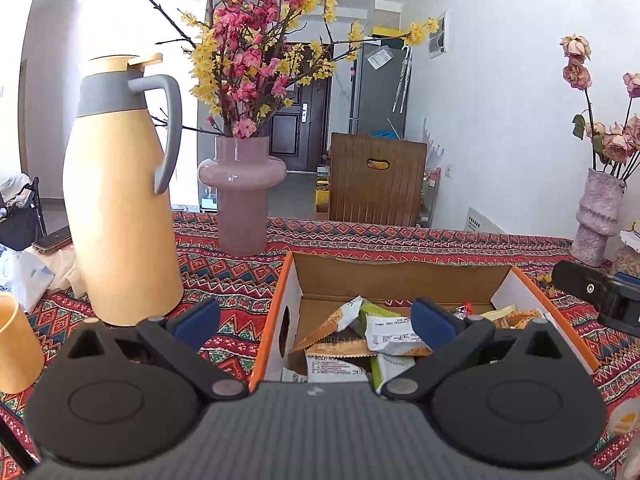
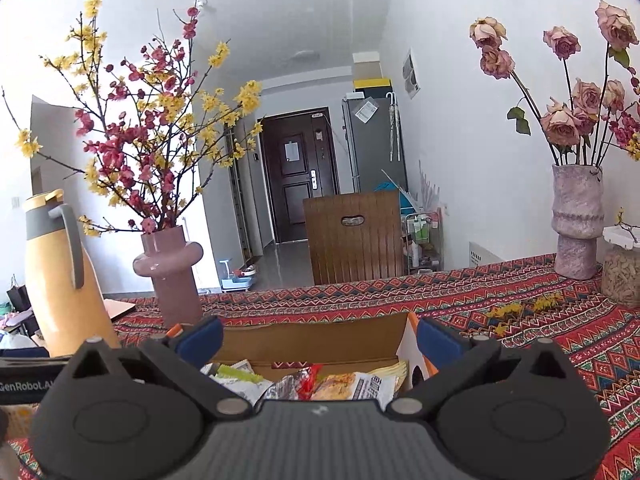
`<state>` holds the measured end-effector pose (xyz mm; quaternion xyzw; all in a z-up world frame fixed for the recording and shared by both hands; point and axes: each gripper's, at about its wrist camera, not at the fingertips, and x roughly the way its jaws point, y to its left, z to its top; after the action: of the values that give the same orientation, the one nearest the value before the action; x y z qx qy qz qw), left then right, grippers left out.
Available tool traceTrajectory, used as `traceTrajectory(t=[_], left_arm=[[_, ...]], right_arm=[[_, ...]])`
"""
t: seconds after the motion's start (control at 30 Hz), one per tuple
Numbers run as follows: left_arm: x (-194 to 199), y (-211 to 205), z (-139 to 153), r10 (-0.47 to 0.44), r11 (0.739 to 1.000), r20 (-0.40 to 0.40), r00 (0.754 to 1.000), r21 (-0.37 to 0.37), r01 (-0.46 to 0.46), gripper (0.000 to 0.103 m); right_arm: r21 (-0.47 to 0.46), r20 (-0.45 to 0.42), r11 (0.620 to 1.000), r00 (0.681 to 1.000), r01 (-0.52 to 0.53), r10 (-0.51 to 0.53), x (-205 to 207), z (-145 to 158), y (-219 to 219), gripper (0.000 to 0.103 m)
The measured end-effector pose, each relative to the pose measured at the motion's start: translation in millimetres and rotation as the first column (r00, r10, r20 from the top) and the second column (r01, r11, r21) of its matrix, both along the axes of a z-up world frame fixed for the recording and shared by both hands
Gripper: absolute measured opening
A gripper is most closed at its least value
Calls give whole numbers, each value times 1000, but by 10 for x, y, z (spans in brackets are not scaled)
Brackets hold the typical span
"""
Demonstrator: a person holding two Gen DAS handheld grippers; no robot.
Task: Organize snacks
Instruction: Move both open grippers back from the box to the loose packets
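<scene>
Left wrist view: thermos (image 1: 120,200), vase (image 1: 242,192), then the cardboard box (image 1: 396,276) on the desk, holding the snack packets (image 1: 360,340). Both the left gripper (image 1: 316,316) and right gripper (image 2: 320,340) have fingers wide, empty. Packing seems finished; next likely a check for strays.

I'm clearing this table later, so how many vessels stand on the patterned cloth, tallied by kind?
Vases with flowers: 2, the smooth pink vase and the rough pink vase
Yellow jug: 1
Yellow cup: 1
Jar: 1
Total: 5
</scene>
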<state>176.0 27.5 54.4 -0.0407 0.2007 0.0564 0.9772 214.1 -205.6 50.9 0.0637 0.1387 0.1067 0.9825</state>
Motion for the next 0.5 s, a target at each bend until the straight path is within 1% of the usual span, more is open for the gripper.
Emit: traceTrajectory(t=[0.3, 0.5], left_arm=[[-384, 175, -103, -3, 1000, -33, 999, -5, 3, 103], [-587, 283, -264, -23, 1000, -89, 996, -17, 22, 103]], right_arm=[[-49, -62, 998, 997, -48, 45, -387, -129, 6, 103], [-73, -127, 993, 988, -93, 83, -583, -292, 18, 103]])
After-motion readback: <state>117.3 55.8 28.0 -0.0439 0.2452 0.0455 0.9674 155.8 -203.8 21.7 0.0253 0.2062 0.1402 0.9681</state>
